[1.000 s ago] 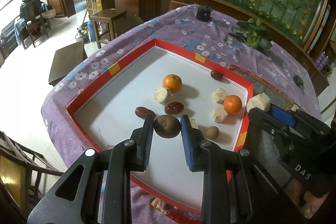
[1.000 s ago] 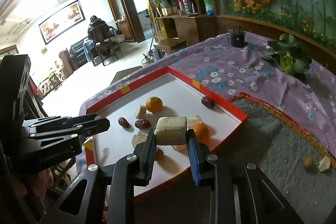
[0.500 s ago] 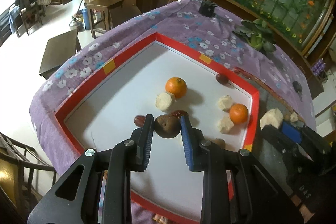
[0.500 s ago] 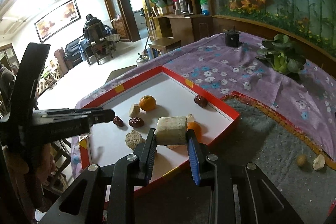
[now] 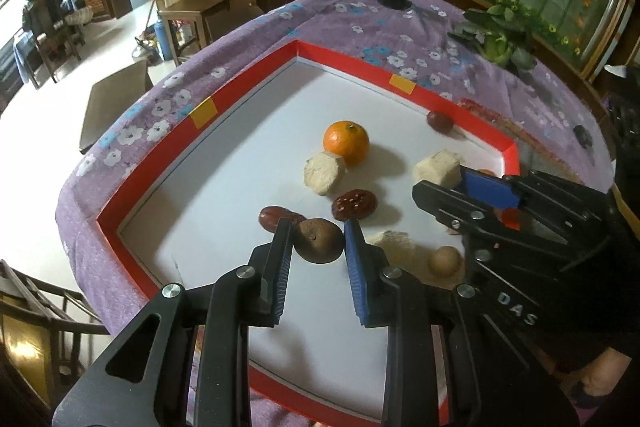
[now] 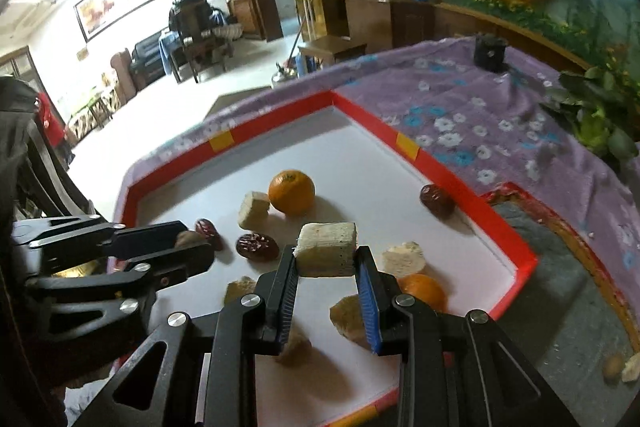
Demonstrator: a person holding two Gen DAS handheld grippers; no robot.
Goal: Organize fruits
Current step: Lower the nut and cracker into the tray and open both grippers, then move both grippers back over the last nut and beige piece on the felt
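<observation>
1. The left tool (image 5: 319, 241) was clamped on a round brown fruit (image 5: 319, 246), its two pads pressing the fruit's sides; the fruit hung just above the white floor of the red-rimmed tray (image 5: 224, 107), near the tray's front.
2. The right tool (image 6: 327, 259) gripped a pale cut block (image 6: 327, 249), squarish and rough-faced, held level between its fingers above the middle of the tray; in the left view the same block (image 5: 437, 167) showed at the tip of that tool, which reached in from the right.
3. On the tray floor lay a whole orange (image 5: 346, 142) with a pale chunk (image 5: 324, 173) touching its near side; a dark red date with a speckled face (image 5: 354, 205) sat just in front of them, and another date (image 5: 276, 218) lay beside the left tool's finger.
4. A third date (image 6: 437, 201) rested against the far right rim, well apart from the rest; a second orange (image 6: 422, 291) sat near the right rim, partly behind the right tool's blue pad, with a pale piece (image 6: 404, 258) just behind it.
5. A small tan round fruit (image 5: 443, 260) lay by the front right of the tray, next to a crumbly pale piece (image 5: 390, 241).
6. The tray stood on a table covered with a purple flowered cloth (image 5: 360, 31); a leafy green plant (image 6: 596, 111) and a small black object (image 6: 490, 51) sat farther back on the cloth.
</observation>
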